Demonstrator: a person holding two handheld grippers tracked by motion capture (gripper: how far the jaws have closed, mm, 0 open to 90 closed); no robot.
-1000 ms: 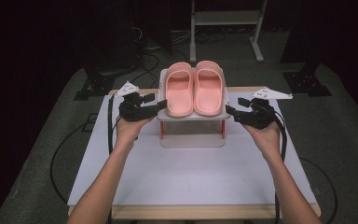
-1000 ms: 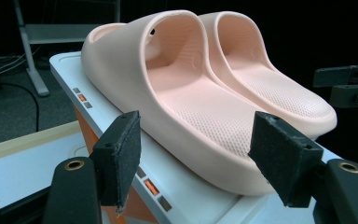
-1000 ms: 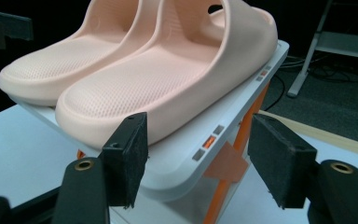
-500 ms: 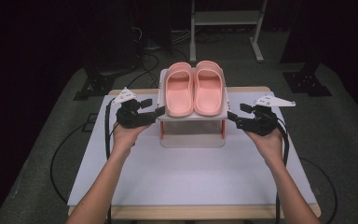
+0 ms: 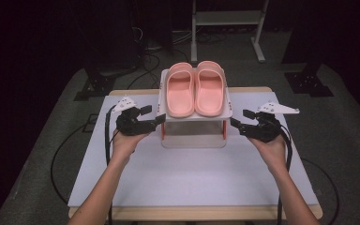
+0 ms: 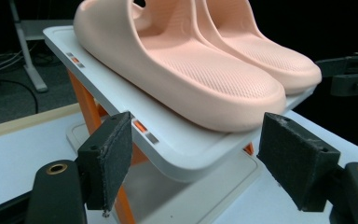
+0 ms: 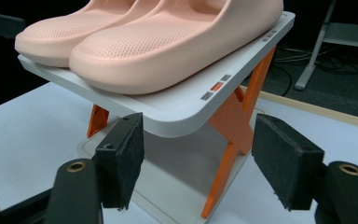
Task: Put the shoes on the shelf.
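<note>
Holding both tools level, I have the left gripper [image 5: 150, 116] and right gripper [image 5: 240, 119] spread wide with nothing between the jaws, each just beside a near corner of the white rack [image 5: 194, 116]. The pink slippers [image 5: 195, 88] sit side by side on its top shelf, mid-table [image 5: 187, 173].

White-topped table [image 5: 183, 178] with a light wooden edge, bearing one thing directly: a small white two-tier rack [image 5: 193, 138] on orange cross legs, base plate flat on the tabletop near the far edge, centred.
</note>
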